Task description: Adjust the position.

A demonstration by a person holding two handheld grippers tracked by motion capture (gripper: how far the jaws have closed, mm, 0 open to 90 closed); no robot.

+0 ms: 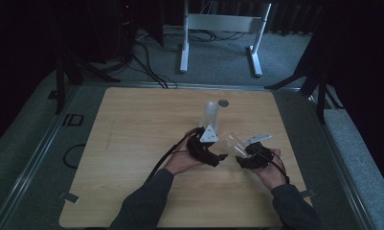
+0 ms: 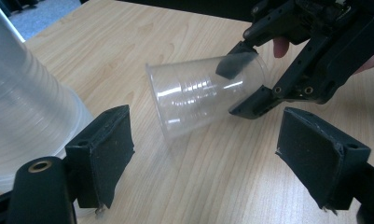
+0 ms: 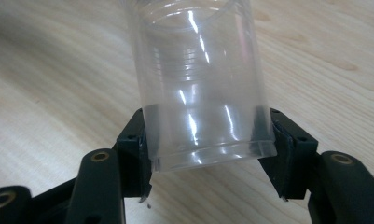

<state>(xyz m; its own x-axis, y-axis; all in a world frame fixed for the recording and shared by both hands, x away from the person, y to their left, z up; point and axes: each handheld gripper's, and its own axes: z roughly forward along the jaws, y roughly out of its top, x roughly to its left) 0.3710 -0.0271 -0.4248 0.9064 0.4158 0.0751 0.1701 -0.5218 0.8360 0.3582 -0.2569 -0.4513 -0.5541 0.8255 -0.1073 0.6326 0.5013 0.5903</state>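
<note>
The wooden table [image 1: 146,143] takes up most of the scene, pale and bare apart from a small round grommet [image 1: 222,102] near its far edge; beyond it stand the white legs of another desk [image 1: 218,28] on the grey floor. A person's two sleeved forearms come in from the near side, a gripper in each hand.

Just ahead of the left hand stands a tall stack of clear plastic cups [image 1: 211,115], upright on the table. I judge it is kept there as the supply, with single cups being pulled from it. The left gripper [image 2: 203,158] sits close beside the stack with its jaws apart and nothing between them, released and free to steady the stack or reach again.

The right gripper [image 3: 208,158] is clenched on the base of a single clear cup [image 3: 198,84], one pad on each side of the wall. It holds the cup tilted, mouth pointing away toward the left hand and clear of the tabletop, likely so it can be carried off and set down.

The high view gives the layout but shows the cup only as a faint glint. The left gripper view shows the cup's tilt and open rim; the right gripper view shows the pads pressing its base.
</note>
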